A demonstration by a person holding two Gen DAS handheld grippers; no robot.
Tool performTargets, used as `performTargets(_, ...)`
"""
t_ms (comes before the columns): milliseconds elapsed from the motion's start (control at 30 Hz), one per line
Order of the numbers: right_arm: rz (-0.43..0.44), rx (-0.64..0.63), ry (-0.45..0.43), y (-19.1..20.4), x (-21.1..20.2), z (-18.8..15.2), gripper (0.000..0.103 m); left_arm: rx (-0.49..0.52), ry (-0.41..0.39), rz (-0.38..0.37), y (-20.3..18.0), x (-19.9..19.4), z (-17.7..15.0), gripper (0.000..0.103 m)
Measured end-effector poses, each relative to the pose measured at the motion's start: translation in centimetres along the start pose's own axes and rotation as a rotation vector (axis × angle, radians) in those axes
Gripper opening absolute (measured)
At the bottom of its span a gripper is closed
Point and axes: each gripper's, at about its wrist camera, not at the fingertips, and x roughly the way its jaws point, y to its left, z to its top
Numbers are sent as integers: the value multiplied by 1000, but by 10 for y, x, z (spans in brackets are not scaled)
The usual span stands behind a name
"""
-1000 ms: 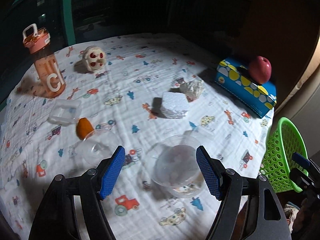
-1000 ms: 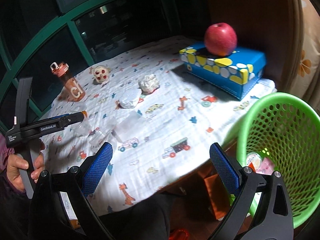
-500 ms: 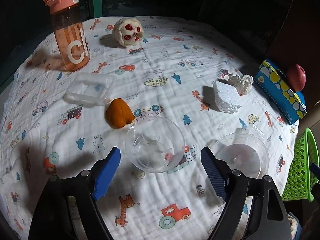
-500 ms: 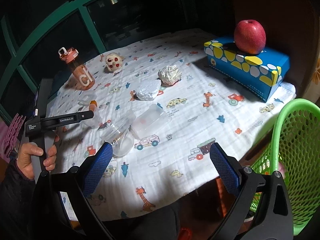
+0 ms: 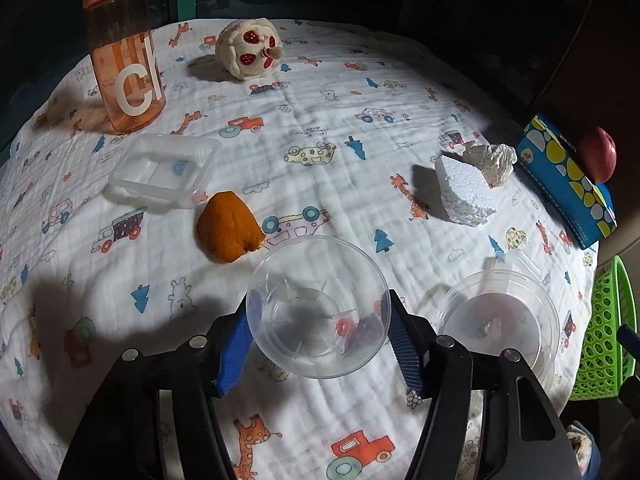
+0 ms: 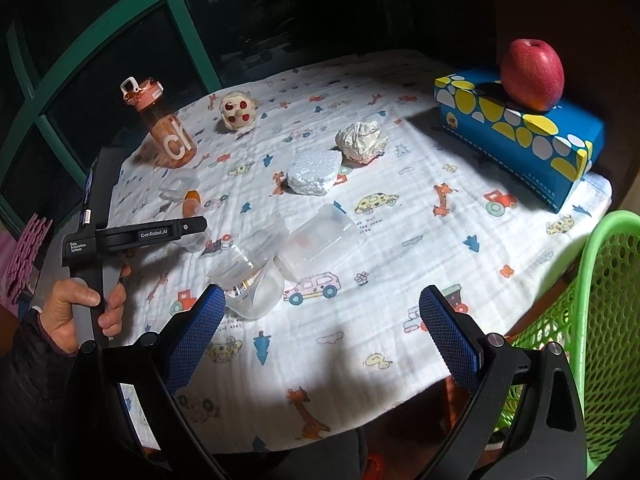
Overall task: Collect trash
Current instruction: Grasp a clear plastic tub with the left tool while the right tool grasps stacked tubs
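Left wrist view: the left gripper (image 5: 318,334) is seen closing around a clear plastic cup (image 5: 318,306) lying on the cartoon-print cloth (image 5: 320,120) — pads at its sides.

Right wrist view: the right gripper (image 6: 320,334) is held wide open and empty — beside the green basket (image 6: 600,320).

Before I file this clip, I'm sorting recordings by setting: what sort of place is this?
Probably a home, at a table by a dark window. A children's printed cloth covers the table, a tissue box with an apple on top sits there, and a green basket stands beside it.
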Motion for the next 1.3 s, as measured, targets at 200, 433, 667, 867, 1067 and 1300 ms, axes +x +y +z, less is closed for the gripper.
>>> performTargets(200, 2, -73, 17, 19, 13, 7, 96, -2, -31, -22, 2, -17, -3, 59)
performTargets(433, 17, -215, 59, 49, 39, 18, 96, -19, -65, -20, 15, -41, -7, 59)
performTargets(667, 3, -357, 120, 79, 71, 22, 98, -41, -97, -15, 32, -61, -10, 59)
performTargets(867, -24, -446, 173, 95, 98, 23, 98, -49, -106, -19, 38, -67, -11, 59)
performTargets(1067, -81, -526, 206, 103, 121, 20, 98, -52, -102, -21, 41, -66, -13, 59)
performTargets(1300, -119, -519, 197, 101, 132, 19, 93, -54, -100, -22, 43, -65, -13, 59)
